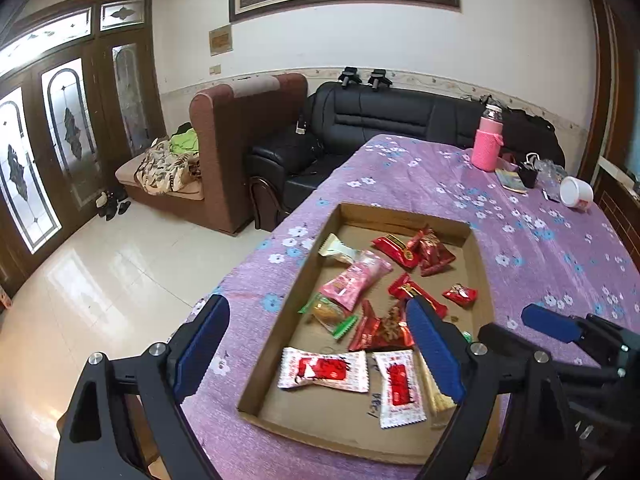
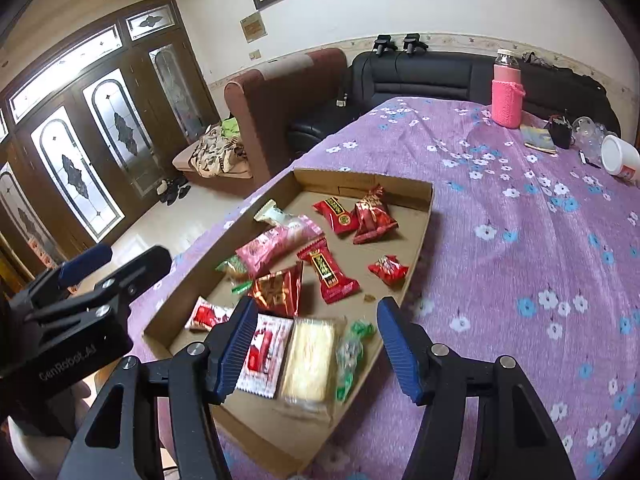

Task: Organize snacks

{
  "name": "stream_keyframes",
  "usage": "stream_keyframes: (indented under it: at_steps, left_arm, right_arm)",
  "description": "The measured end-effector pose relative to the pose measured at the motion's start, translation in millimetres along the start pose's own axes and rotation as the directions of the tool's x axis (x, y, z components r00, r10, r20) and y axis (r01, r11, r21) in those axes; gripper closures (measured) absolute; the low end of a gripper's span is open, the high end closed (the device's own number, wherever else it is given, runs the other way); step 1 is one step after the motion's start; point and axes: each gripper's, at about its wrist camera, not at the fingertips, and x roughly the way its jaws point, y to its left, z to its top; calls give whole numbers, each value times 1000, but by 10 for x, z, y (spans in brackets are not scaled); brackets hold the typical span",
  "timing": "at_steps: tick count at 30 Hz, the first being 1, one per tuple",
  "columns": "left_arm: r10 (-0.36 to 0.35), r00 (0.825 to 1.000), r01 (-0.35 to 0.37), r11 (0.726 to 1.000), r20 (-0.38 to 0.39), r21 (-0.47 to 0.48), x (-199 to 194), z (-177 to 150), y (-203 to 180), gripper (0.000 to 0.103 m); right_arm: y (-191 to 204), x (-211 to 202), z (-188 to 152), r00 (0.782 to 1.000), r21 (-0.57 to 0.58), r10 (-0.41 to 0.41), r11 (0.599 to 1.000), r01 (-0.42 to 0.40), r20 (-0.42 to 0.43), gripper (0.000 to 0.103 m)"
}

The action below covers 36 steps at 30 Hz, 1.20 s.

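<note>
Snacks lie scattered in a tray on the desk.
Left gripper and right gripper both hover wide apart, holding nothing, over the tray's near end.

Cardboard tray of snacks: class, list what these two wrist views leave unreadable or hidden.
- Left wrist view: the pale wafer pack is mostly hidden by the left gripper finger.
- Right wrist view: the green-wrapped candy is motion-blurred.
- Both views: the cardboard tray near wall is partly hidden by gripper fingers.
- Wrapper print is too small to read.
</note>
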Motion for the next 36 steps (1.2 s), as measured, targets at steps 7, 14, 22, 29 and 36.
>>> stream_keyframes:
  at_steps: [7,14,22,29,36]
  left_arm:
    - [-16,1000,16,999,-3,35,-80,-30,-214,13]
    - [-29,999,30,998,-20,53,-90,-50,-309,13]
    - [-36,999,37,998,-36,45,-45,-78,-299,13]
    - [-48,997,50,998,-59,34,53,-101,-257,13]
    - [-55,995,57,998,-81,16,147,-119,-198,13]
  right_arm:
    - [-19,-118,-126,1000,-14,-1,1000,1,13,35]
    - [-13,-187,-167,999,-35,-12,999,14,37,32]
    - [-1,-171,-189,999,-34,-9,999,10,31,32]
    - [23,-102,-199,1000,-37,-16,999,16,14,32]
    - [32,-67,-203,1000,-34,-27,999,27,7,32]
